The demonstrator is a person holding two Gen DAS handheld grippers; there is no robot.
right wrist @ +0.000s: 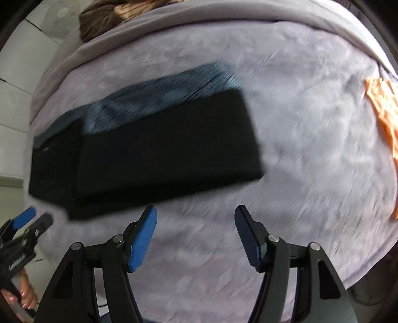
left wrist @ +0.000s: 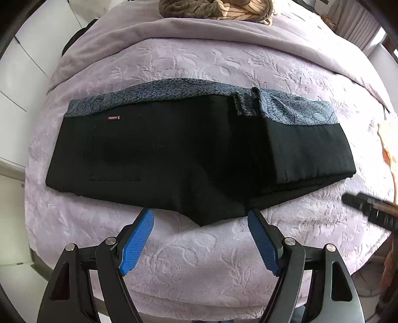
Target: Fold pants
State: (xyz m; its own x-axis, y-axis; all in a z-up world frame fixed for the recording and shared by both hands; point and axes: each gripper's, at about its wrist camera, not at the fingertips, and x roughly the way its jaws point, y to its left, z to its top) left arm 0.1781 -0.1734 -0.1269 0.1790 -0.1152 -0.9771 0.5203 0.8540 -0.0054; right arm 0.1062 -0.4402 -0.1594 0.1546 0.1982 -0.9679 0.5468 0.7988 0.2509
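Black pants (left wrist: pixel 174 154) with a blue-grey patterned inner waistband lie folded in a flat band across the lilac bedspread (left wrist: pixel 199 261). Their right part is doubled over the rest. My left gripper (left wrist: pixel 200 218) is open and empty, just in front of the pants' near edge, where a pointed corner hangs toward me. In the blurred right wrist view the pants (right wrist: pixel 154 149) lie ahead and to the left. My right gripper (right wrist: pixel 195 216) is open and empty over bare bedspread, near the pants' near edge.
A brown and beige bundle of cloth (left wrist: pixel 214 10) lies at the bed's far end. An orange cloth (right wrist: pixel 383 109) lies on the bed's right side. White cupboard fronts (left wrist: pixel 22 74) stand to the left. The other gripper shows at each view's edge (left wrist: pixel 368 206) (right wrist: pixel 22 223).
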